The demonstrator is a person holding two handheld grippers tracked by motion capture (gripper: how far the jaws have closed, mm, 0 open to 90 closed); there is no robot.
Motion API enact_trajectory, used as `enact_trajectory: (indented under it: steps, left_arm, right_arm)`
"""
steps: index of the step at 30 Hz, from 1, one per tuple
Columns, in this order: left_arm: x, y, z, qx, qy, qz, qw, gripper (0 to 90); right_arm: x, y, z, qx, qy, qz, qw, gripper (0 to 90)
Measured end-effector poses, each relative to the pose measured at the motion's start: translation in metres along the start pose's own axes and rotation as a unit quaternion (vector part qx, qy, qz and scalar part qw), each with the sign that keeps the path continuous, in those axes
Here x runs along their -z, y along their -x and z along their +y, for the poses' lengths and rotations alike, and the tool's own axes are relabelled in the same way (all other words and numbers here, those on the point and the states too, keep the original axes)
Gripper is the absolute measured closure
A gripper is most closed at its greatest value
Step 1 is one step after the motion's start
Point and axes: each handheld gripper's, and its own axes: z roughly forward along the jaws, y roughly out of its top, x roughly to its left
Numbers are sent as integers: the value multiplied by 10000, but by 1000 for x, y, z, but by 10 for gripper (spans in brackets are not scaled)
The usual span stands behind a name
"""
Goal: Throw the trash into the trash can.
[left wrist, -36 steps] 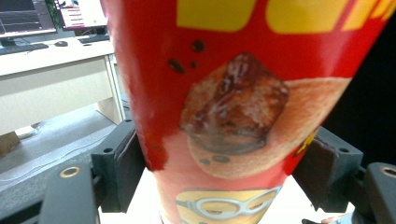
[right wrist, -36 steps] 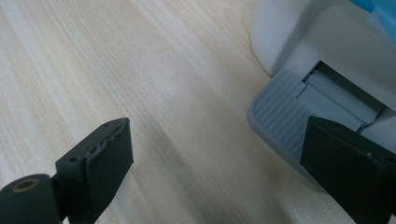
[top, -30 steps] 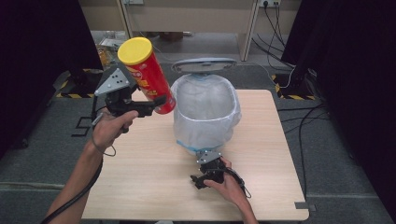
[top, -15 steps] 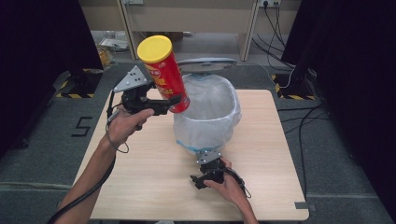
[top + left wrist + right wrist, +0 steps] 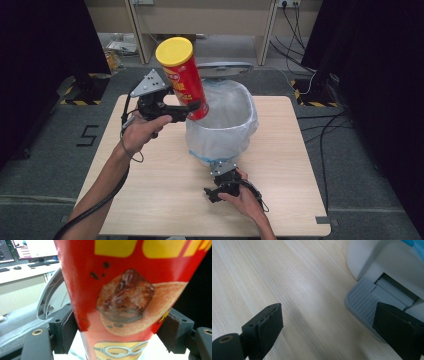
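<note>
A: Start big. What lies beyond the left gripper (image 5: pixel 192 107)?

B: The table (image 5: pixel 150 200), and on it the white bin (image 5: pixel 222 125) lined with a clear bag, lid up at the back. The bin's mouth is just past the jaws and a little below them. The right gripper (image 5: pixel 215 192) sits low at the bin's foot, on the person's side.

A: And that right one, what is it doing?

B: Its jaws stand wide apart with nothing between them. In the right gripper view one jaw rests on or just over the grey pedal (image 5: pixel 367 305); I cannot tell whether it presses.

A: The can?

B: The red can (image 5: pixel 184 80) with the yellow cap is clamped in the left gripper near its bottom end. In the left gripper view both black pads press its sides. Its long axis runs up from the jaws and leans back toward the person's left, so the capped end stands high above the gripper while the bottom end hangs at the bin's near rim.

A: So what does the next move turn on?

B: My guess is a drop into the bin. The left hand (image 5: pixel 140 132) is the one carrying it; the opening lies forward and down from its jaws, so the can must clear the rim before the jaws part.
</note>
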Motion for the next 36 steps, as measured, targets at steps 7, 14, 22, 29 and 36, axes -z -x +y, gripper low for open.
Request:
enact_trajectory:
  steps: [7,14,22,29,36]
  left_arm:
    - [-11,8,5,-100,-31,-17,9999,244]
    - [-29,21,6,-256,-142,-80,9995,244]
    - [-49,26,3,-331,-304,-74,9990,243]
    - [-61,22,0,-205,-570,-221,9979,241]
    - [-65,20,-5,-253,-810,-213,9962,206]
  right_arm:
    - [0,0,0,29,6,-10,10000,95]
    - [-1,0,0,63,12,-34,10000,95]
    - [0,0,0,5,4,-7,10000,95]
    - [0,1,0,47,31,-6,10000,95]
    - [0,0,0,76,17,-44,10000,95]
